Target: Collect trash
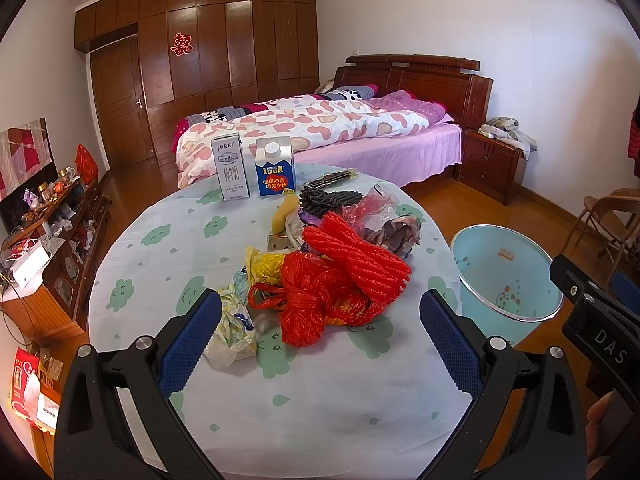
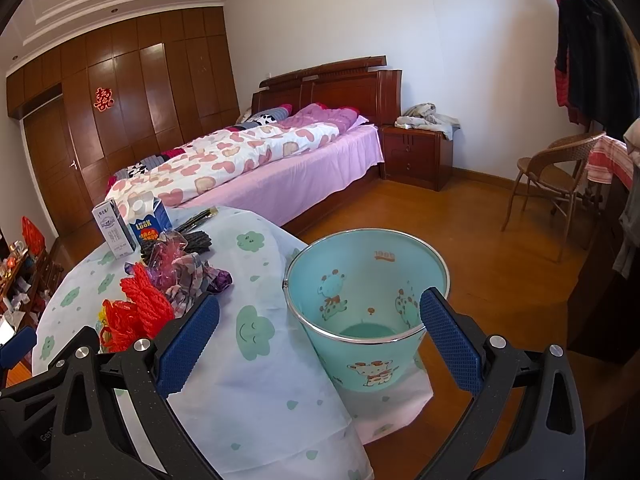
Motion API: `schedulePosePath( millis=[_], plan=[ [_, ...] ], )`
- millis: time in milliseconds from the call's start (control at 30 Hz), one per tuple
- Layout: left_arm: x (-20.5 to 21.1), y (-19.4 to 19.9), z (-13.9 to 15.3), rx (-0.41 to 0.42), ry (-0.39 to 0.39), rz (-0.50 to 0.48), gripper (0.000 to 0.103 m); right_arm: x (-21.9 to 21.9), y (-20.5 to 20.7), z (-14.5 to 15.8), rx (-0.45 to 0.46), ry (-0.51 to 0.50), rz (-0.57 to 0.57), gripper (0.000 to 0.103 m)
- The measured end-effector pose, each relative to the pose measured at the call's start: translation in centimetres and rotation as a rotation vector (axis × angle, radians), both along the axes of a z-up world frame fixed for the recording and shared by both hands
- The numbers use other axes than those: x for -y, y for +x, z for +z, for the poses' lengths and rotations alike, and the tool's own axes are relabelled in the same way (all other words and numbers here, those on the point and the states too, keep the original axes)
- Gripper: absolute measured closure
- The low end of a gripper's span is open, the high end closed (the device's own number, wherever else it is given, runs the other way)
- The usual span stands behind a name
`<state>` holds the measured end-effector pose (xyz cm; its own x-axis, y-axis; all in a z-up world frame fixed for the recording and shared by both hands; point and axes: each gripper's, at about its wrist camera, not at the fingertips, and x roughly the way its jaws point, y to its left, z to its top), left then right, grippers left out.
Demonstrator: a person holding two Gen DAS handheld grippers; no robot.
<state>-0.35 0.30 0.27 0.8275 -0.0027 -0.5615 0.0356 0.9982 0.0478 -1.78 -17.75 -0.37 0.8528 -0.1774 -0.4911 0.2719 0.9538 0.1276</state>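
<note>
Nothing collected yet: bin (image 2: 366, 292) sitting empty on the floor beside the table (image 1: 320, 412). Trash pile (image 1: 332, 264) and 2 cartons (image 1: 252, 168) waiting on the table. Left gripper (image 1: 320, 332) and right gripper (image 2: 320, 334) both hovering wide open, holding nothing.

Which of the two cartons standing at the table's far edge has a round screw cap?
The blue carton marked LOOK, the right one in the left wrist view: a white round cap sits on its sloped top. The taller grey-white milk carton beside it shows none.
</note>
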Motion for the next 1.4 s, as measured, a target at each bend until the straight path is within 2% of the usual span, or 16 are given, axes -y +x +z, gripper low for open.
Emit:
schedulePosePath(
  millis=[1200, 1400],
  plan=[
    [0.1, 0.2, -0.1, -0.015, -0.008, 0.0, 0.006, -0.2, 0.2, -0.7, -0.033, 0.014, 0.004, 0.004],
    [-2.5, 1.6, -0.6, -0.037, -0.041, 0.026, 0.006, 0.0, 1.0, -1.2, -0.053, 0.005, 0.032, 0.004]
  ],
)
